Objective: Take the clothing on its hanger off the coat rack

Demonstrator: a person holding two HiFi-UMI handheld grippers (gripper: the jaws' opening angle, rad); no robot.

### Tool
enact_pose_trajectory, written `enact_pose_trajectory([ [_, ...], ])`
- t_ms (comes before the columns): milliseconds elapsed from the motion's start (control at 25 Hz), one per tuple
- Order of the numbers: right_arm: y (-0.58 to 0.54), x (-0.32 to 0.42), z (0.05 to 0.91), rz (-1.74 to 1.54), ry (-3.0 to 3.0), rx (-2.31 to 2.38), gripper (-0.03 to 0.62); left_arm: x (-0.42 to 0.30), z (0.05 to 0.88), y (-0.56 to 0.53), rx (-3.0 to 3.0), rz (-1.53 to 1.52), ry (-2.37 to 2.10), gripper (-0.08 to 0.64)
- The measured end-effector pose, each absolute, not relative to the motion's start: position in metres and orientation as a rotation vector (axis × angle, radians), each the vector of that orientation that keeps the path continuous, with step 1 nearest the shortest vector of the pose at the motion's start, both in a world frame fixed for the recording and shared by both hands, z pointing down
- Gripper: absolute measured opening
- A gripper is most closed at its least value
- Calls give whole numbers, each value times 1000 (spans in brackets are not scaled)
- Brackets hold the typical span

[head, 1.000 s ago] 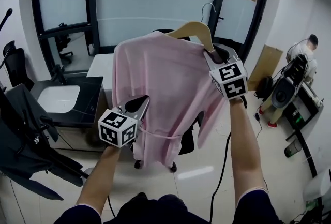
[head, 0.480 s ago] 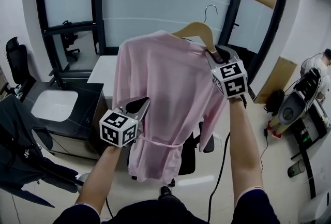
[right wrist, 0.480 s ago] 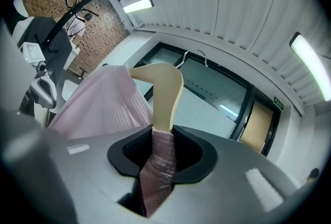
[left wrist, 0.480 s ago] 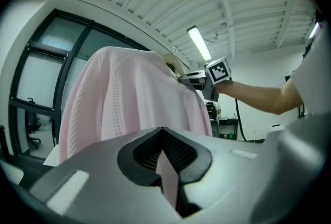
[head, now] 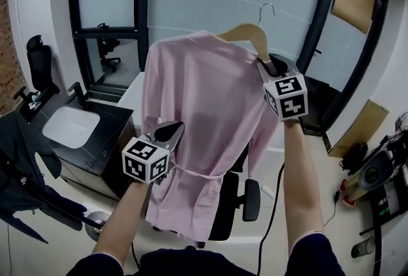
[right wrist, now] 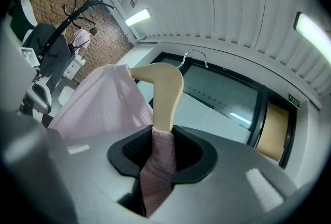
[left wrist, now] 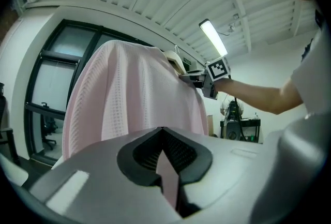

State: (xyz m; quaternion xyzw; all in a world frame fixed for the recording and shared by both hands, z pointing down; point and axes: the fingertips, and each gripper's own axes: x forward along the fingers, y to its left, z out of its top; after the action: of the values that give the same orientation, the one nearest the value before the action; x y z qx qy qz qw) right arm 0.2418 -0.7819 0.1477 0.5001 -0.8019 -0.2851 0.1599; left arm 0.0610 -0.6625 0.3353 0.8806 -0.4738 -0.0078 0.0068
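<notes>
A pink garment [head: 197, 141] hangs on a wooden hanger [head: 245, 36] with a metal hook [head: 266, 10], held up in the air away from any rack. My right gripper [head: 271, 67] is shut on the hanger's right shoulder, fabric pinched with the wood [right wrist: 164, 109] between its jaws. My left gripper [head: 171, 134] is shut on a fold of the pink garment [left wrist: 168, 179] lower down, at its left side. In the left gripper view the garment [left wrist: 129, 99] rises above with the right gripper [left wrist: 199, 79] at its top.
A black coat rack [right wrist: 83, 8] with dark clothes stands far off in the right gripper view. Dark clothing [head: 25, 173] hangs at the left. A dark counter with a white basin [head: 70, 127] is lower left. An office chair [head: 233, 201] stands behind the garment. Glass partitions [head: 210, 0] lie ahead.
The view has swung leftward: the basin counter and windows shifted right, the person and machine at the right slid out of view. Both grippers keep their hold on the garment and hanger.
</notes>
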Motion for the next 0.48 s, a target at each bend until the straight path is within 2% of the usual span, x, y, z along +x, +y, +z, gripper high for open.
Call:
enact_pose_trajectory([
  [200,-794,225,180,-800,-2337,1340,106,51,356,-672,2688,12,-1529,12],
  [480,-777,217,282,-688,-2346,1242,106,24,424,-653,2543,110,-1514,12],
])
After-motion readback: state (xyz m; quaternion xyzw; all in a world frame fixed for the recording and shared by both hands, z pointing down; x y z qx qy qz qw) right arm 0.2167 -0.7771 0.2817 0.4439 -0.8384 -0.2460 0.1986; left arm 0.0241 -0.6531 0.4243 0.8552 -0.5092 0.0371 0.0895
